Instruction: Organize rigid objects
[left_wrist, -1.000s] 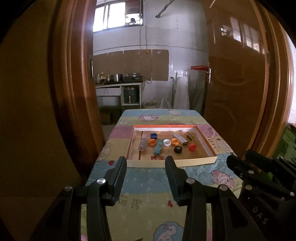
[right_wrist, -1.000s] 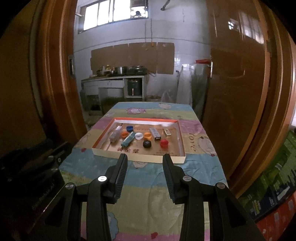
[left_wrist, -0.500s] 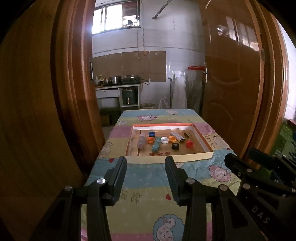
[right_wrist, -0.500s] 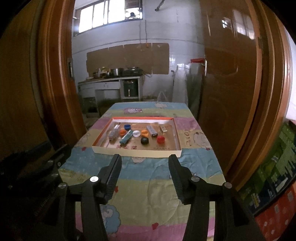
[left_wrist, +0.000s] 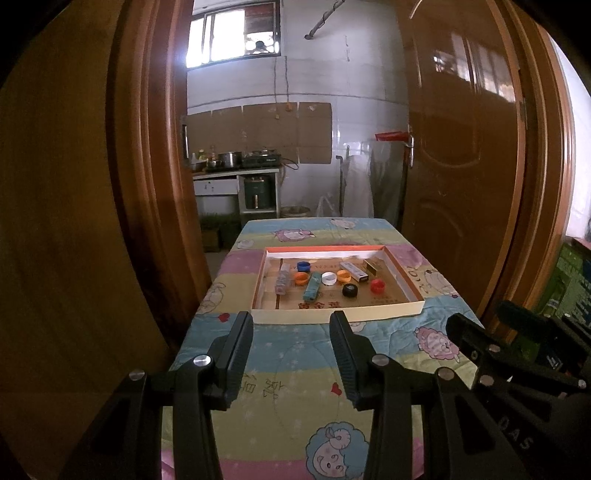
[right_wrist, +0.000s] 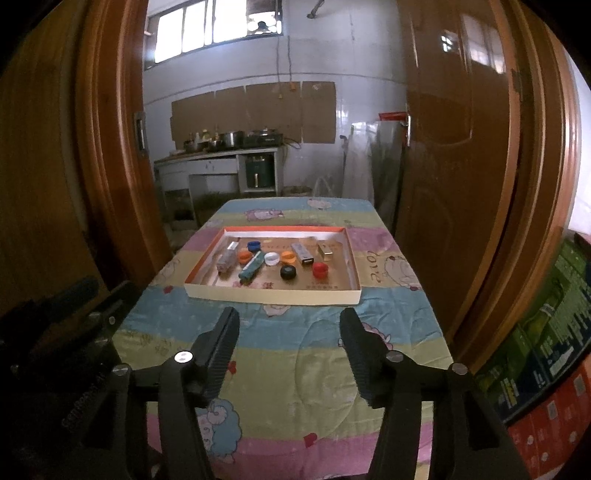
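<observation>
While both hand-held grippers hover empty, left (left_wrist: 291, 321) spread, right (right_wrist: 290, 319) just opening wider, the shallow tray (right_wrist: 273, 293) on the tabletop (right_wrist: 295, 369) holds coloured bottle caps (right_wrist: 288, 272) and small boxes (right_wrist: 301, 253).

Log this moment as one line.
left gripper: open, empty | right gripper: just opening, empty | tray: caps inside, untouched
</observation>
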